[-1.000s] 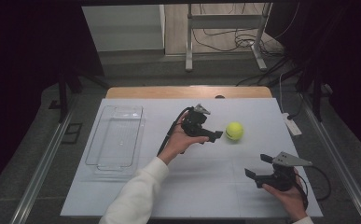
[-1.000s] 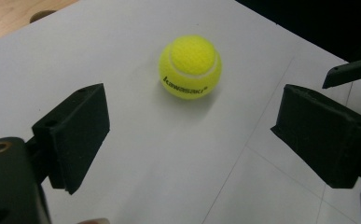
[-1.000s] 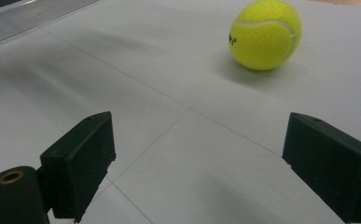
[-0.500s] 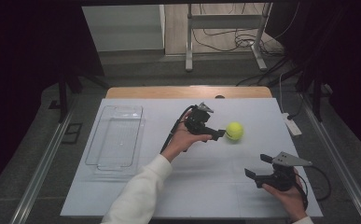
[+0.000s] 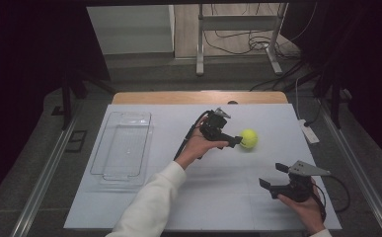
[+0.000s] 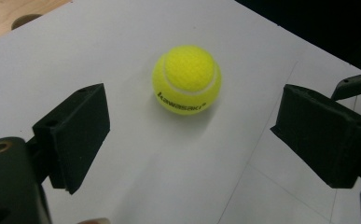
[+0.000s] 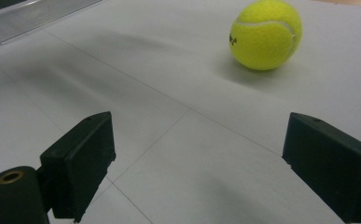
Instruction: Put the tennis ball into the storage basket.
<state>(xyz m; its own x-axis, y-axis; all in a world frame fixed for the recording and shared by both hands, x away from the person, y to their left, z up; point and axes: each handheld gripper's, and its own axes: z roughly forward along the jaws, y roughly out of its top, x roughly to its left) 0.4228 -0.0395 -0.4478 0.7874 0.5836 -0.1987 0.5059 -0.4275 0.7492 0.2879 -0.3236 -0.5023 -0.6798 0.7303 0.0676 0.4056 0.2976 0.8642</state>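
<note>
While the left gripper point(image 5: 234, 140) reaches across the white table point(image 5: 228, 197) from the person's left hand point(image 5: 198, 146), its 2 black jaws stand wide apart with nothing between them. In the left gripper view the tennis ball point(image 6: 187, 80) sits on the table just ahead of the gap, centred between the jaws but not yet inside them, and neither jaw touches it. The ball is yellow-green with a white seam and a line of dark print on its side. From the high view the jaw tips lie just beside the ball point(image 5: 248, 138), on its left, and the ball rests on the far right part of the table.

The right gripper point(image 5: 275, 178) is held in the right hand point(image 5: 308, 210) low near the front right corner, well apart from the ball. Its 2 jaws are also spread wide and hold nothing. In the right gripper view the ball point(image 7: 266, 34) lies farther off, up and to the right of the gap, with bare table between.

A white sleeve point(image 5: 151, 202) covers the left forearm, which crosses the middle of the table. A clear plastic tray point(image 5: 104, 163) lies on the left part of the table, well away from both grippers and the ball. A black cable point(image 5: 186, 140) trails from the left gripper.
</note>
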